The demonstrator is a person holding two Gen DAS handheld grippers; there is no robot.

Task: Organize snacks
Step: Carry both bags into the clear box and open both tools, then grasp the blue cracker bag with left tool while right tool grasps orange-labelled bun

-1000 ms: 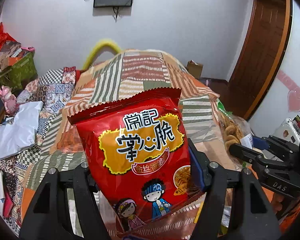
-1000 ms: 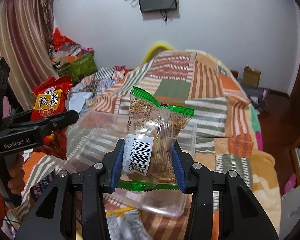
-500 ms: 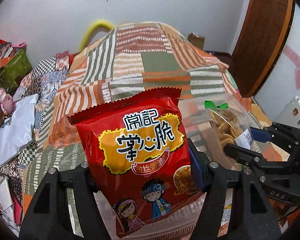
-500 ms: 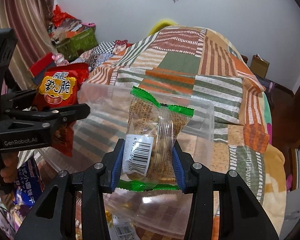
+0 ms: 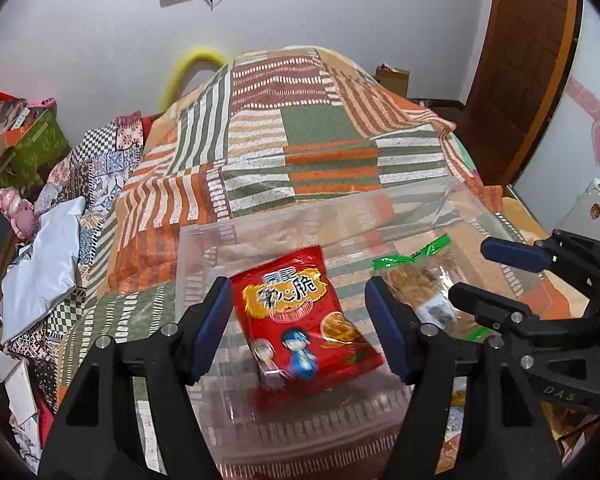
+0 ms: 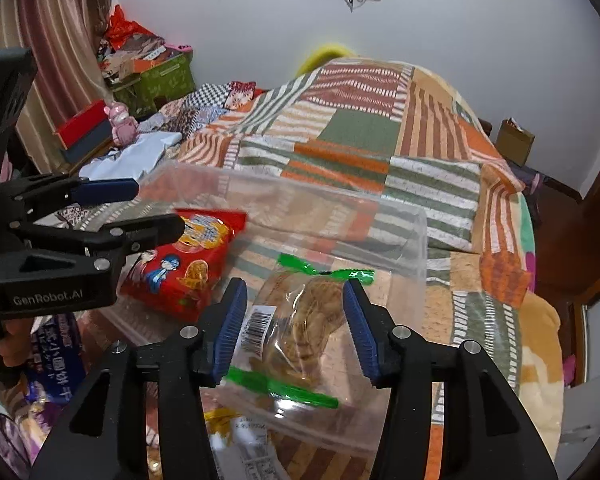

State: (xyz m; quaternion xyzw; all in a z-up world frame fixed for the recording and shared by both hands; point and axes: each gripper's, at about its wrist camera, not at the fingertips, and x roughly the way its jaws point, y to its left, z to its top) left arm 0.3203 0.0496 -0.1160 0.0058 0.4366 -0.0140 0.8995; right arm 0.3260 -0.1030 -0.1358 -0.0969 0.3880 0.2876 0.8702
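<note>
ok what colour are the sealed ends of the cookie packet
Green on the cookie packet, clearest in the right wrist view.

Red snack bag (image 5: 306, 316) with a yellow label patch and cartoon figures; beside it a clear packet (image 6: 300, 332) with green sealed ends; both inside the transparent box (image 5: 204, 248). Under the box, a patchwork blanket (image 5: 300, 128) of orange, green and cream stripes. Grippers black with blue pads (image 5: 212, 330)

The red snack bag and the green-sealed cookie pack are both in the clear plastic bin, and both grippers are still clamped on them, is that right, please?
Not quite: both grippers are open. The left wrist view shows the left gripper apart from the red snack bag; the right wrist view shows the right gripper clear of the cookie pack in the clear bin.
</note>
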